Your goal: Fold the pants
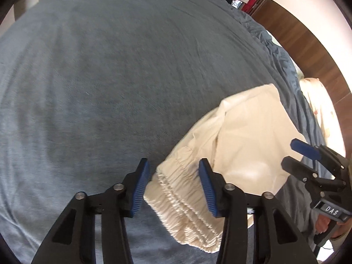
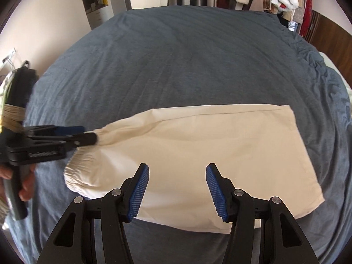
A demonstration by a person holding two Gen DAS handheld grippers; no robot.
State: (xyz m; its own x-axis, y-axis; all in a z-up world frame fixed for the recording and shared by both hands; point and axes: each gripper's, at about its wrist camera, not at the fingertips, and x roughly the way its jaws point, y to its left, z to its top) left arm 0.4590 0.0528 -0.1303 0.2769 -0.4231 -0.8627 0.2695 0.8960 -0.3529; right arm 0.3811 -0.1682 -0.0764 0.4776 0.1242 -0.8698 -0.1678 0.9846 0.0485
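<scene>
While cream pants (image 2: 198, 145) lie folded — ruched waistband (image 1: 184, 200) — both hand-held grippers (image 1: 173, 189) (image 2: 177, 189) gape, ribbed pads apart.

Bed (image 2: 187, 55) is covered by a blue-grey sheet (image 1: 110, 88). Cream pants (image 2: 198, 154) are laid folded flat directly on it.

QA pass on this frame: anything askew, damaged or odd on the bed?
Nothing damaged or spilled. The cream pants lie folded and mostly flat on the blue bedspread, elastic waistband bunched at the left end. Left gripper and right gripper are both open, holding nothing.
</scene>
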